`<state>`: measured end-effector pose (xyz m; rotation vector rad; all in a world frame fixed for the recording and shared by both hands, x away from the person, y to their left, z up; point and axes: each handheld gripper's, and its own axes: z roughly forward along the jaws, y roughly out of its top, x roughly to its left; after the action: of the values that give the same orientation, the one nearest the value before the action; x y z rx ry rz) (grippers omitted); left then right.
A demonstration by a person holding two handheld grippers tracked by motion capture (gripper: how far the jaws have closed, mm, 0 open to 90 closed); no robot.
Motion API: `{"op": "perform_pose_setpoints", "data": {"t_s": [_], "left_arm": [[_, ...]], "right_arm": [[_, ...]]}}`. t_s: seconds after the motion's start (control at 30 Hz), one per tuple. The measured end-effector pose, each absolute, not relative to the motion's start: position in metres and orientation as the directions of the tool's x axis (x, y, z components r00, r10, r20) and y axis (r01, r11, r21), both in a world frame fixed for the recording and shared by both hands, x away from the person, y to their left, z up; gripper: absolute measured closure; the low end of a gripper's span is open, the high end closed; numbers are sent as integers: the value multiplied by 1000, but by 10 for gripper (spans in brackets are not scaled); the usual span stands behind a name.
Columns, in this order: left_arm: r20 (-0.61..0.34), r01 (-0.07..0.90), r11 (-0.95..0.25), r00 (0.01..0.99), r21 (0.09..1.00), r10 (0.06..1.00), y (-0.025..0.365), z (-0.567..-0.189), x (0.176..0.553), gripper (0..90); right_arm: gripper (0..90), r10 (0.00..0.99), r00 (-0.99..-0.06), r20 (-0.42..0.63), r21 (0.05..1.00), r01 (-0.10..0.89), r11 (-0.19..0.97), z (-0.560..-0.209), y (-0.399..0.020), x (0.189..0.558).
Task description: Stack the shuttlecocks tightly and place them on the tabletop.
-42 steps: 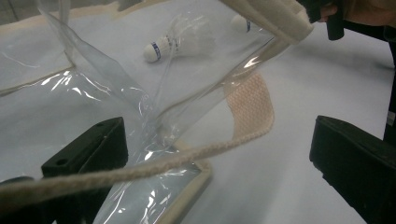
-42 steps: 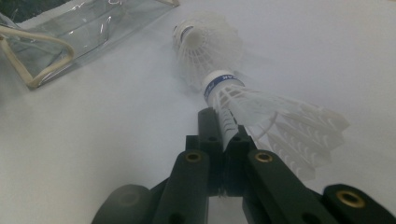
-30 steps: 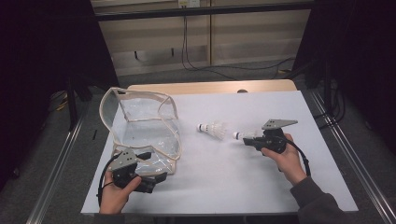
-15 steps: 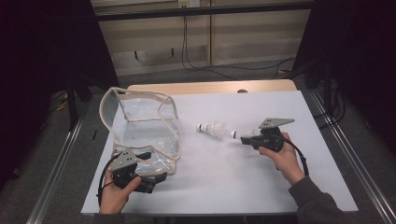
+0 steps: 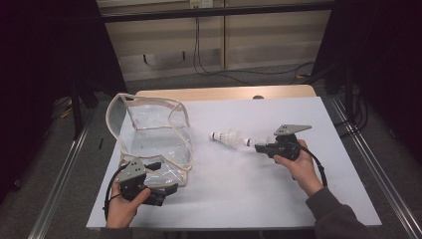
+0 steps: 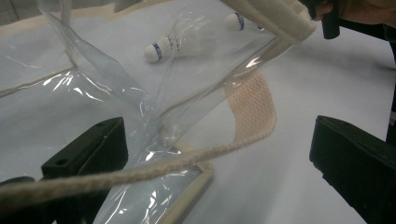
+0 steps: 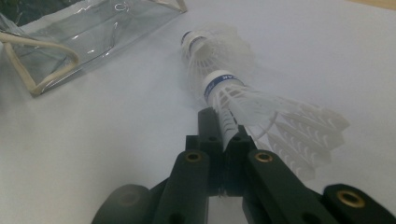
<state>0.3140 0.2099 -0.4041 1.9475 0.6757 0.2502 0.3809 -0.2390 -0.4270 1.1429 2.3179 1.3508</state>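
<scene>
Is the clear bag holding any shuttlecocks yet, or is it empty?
Empty: the clear bag shows nothing inside; both shuttlecocks lie on the table outside it.

My two shuttlecocks (image 7: 224,88) are white, each with a blue band around its cork, and they lie on a plain white table (image 5: 239,189) whose far edge shows a strip of light wood. My bag (image 5: 149,134) is clear plastic edged in cream piping, with a cream cord (image 6: 140,172) and a pale peach mesh strip (image 6: 252,112) on it. My right gripper (image 7: 222,135) and left gripper (image 5: 159,177) are black, each with a grey plate on top and a black cable.
</scene>
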Motion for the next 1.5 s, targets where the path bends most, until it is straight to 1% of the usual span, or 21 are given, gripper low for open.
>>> {"op": "perform_pose_setpoints", "data": {"t_s": [1.5], "left_arm": [[-116, 346, -328, 822, 879, 557, 209, -404, 314, 41]], "right_arm": [[894, 723, -669, 176, 818, 507, 270, -429, -231, 395]]}}
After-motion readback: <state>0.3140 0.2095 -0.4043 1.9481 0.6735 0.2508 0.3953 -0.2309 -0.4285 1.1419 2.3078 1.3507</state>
